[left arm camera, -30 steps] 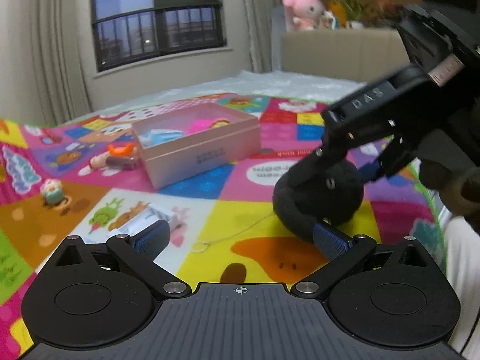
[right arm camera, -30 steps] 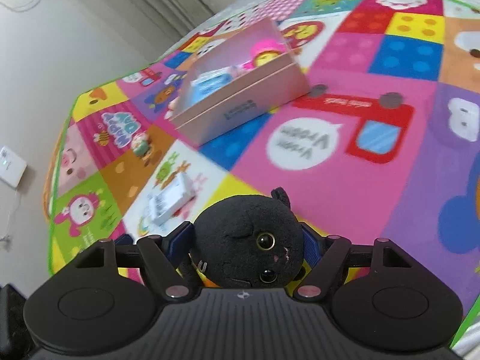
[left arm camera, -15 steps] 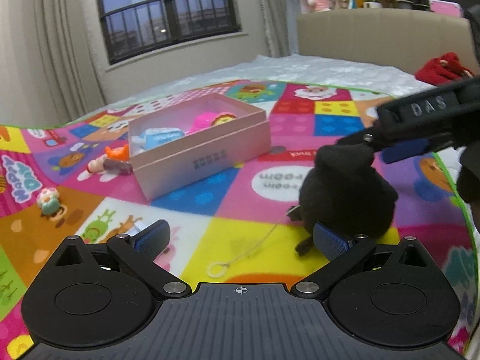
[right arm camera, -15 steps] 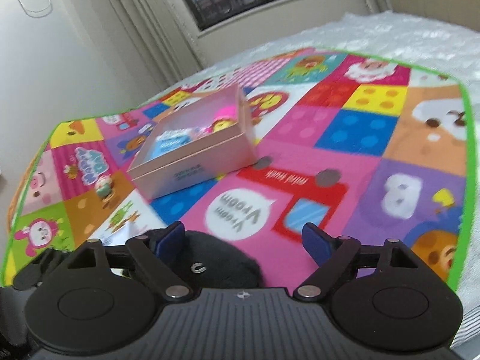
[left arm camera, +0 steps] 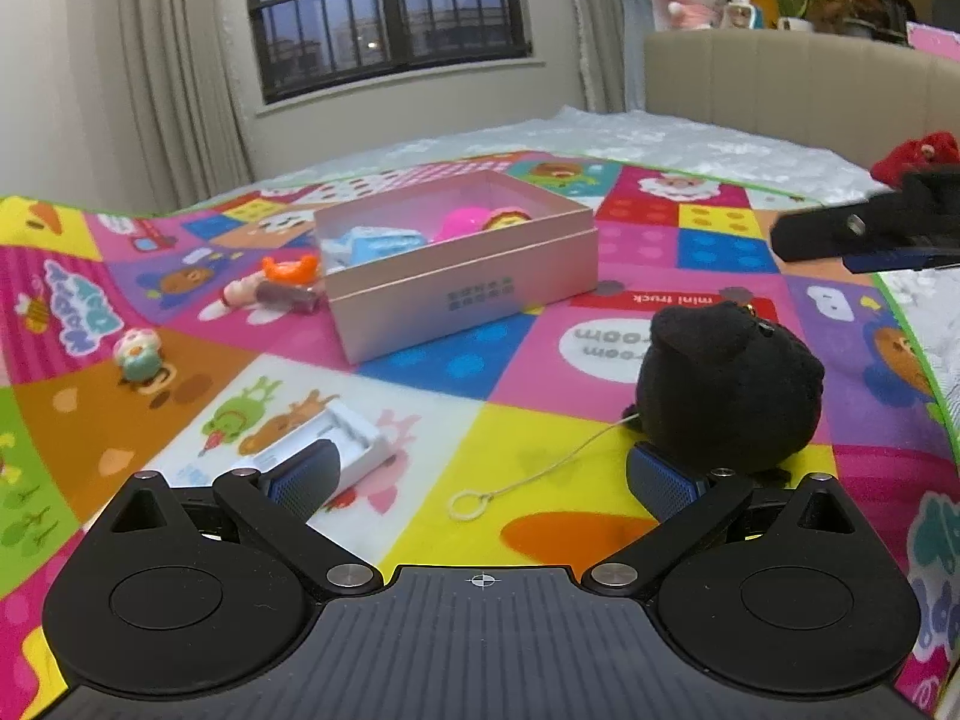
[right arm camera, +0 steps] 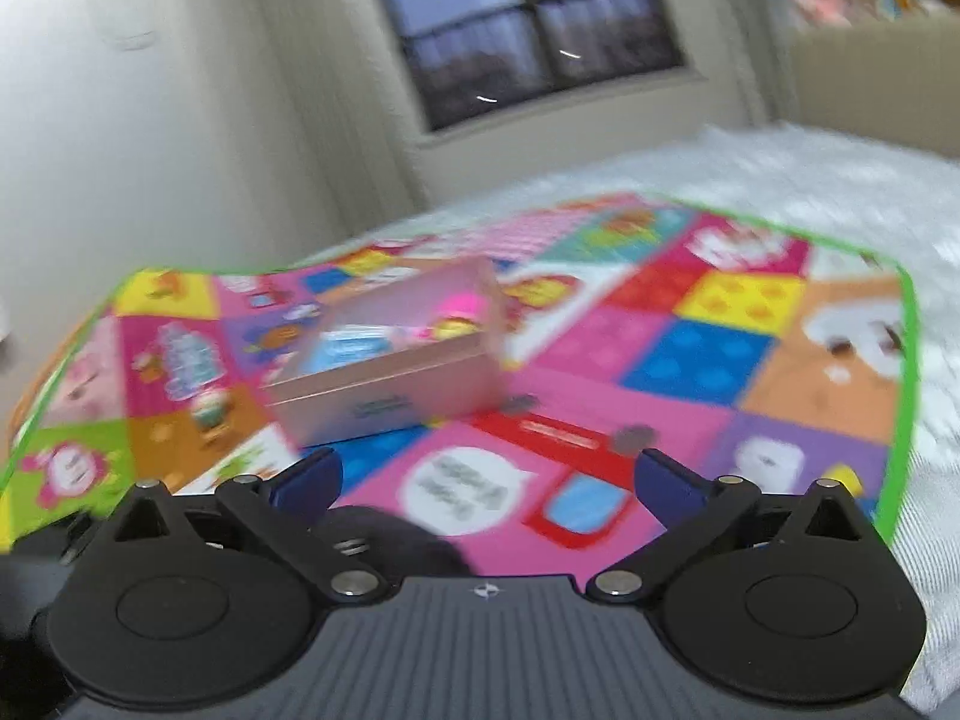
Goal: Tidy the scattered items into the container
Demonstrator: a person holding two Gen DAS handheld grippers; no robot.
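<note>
A black plush toy [left arm camera: 726,384] lies on the colourful play mat [left arm camera: 540,456], with a thin white loop cord [left arm camera: 468,504] trailing from it. My left gripper [left arm camera: 480,474] is open and holds nothing; the plush sits just beyond its right fingertip. The jaws of my right gripper [right arm camera: 486,474] are opening wide with nothing between them, and the plush [right arm camera: 390,540] shows low beneath them, partly hidden. In the left wrist view one of the right gripper's fingers [left arm camera: 852,234] hangs above and right of the plush. The pink box [left arm camera: 462,264] [right arm camera: 396,378] stands open further back, with toys inside.
A small white box [left arm camera: 336,438] lies by my left fingertip. An orange crab toy [left arm camera: 288,269], a pinkish stick figure [left arm camera: 276,294] and a cupcake figure [left arm camera: 138,354] lie left of the pink box. White bedding [left arm camera: 660,132] surrounds the mat, and a beige headboard [left arm camera: 780,78] stands behind.
My right gripper has let go of the black plush, opened and lifted away to the right. The plush now rests on the mat. The left gripper stays open.
</note>
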